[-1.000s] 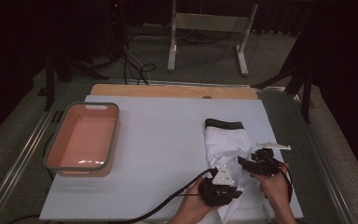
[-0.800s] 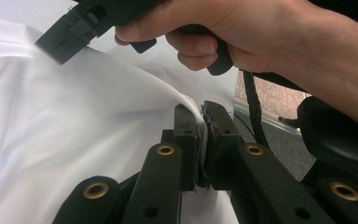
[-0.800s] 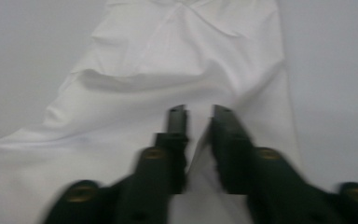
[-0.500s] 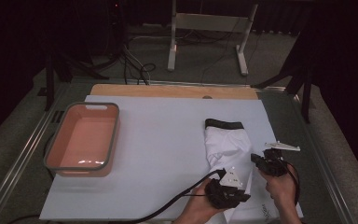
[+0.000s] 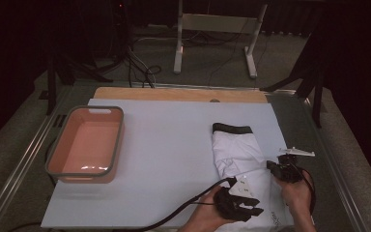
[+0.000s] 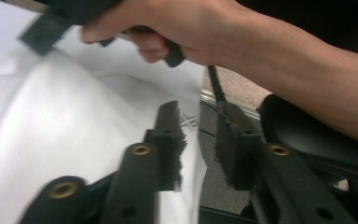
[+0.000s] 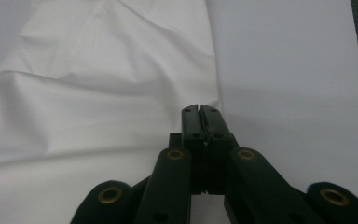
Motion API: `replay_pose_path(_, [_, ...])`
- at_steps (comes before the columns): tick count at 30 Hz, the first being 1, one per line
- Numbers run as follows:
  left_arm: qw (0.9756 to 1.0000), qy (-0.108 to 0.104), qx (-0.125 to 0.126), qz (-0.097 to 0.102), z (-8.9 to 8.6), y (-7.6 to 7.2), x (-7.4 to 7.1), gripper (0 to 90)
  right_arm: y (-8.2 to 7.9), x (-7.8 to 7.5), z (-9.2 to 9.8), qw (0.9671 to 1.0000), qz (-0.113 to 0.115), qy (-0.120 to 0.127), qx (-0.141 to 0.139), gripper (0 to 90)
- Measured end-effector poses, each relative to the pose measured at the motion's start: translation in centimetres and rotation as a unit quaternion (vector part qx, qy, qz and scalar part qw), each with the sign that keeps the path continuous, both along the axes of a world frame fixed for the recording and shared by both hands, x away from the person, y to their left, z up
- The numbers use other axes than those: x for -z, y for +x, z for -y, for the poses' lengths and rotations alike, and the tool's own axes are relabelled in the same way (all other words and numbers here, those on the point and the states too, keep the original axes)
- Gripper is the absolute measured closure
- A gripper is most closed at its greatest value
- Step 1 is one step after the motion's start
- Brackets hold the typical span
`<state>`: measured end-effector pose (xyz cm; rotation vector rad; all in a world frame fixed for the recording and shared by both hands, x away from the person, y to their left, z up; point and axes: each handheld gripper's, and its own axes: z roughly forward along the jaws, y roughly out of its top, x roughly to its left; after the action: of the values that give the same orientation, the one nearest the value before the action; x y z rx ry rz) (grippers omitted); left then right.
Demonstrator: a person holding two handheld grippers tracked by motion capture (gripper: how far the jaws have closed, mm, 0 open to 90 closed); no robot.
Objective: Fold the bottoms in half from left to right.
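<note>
— Since the earlier frame, the right gripper (image 5: 276, 166) has been shifted to the folded white cloth garment's (image 5: 236, 154) right edge, near the pale table sheet's (image 5: 174, 145) right side; jaws pressed together.

— Left gripper view: the left gripper (image 6: 199, 140), just opening, is seen parted, empty. Right gripper view: soft, light, wrinkled cloth (image 7: 98, 93); an edge fold is judged best pinched.

The white garment (image 5: 239, 154) I'm working on lies folded into a long narrow panel on the right side of the pale blue mat (image 5: 174, 145). Its dark collar band (image 5: 232, 128) sits at the far end, and the near end runs toward my side of the table. Soft creases cross the cloth (image 7: 98, 93) near its right edge.
</note>
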<state>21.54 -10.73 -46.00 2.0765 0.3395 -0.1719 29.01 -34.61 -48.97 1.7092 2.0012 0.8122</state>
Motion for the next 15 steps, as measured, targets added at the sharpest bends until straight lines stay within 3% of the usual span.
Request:
replay_pose_path(1, [0.9998, 0.006, -0.016, 0.007, -0.7, 0.3, 0.0, 63.3, 0.1, 0.2, 0.1, 0.9999, -0.008, -0.009, 0.006, 89.5])
replay_pose_path(6, [0.9988, 0.012, -0.044, 0.013, -2.2, 0.9, 0.1, 56.2, 0.3, 0.5, 0.5, 0.9998, -0.012, -0.016, 0.010, 89.4])
replay_pose_path(12, [0.9961, 0.023, -0.083, 0.022, -4.5, 1.8, 0.2, 51.6, 0.1, 0.7, 0.4, 0.9999, -0.016, -0.002, 0.001, 88.8])
replay_pose_path(15, [0.9939, 0.025, -0.105, 0.022, -5.7, 2.3, 0.4, 49.2, -0.1, 0.6, 0.1, 0.9998, -0.014, 0.010, -0.004, 84.2])
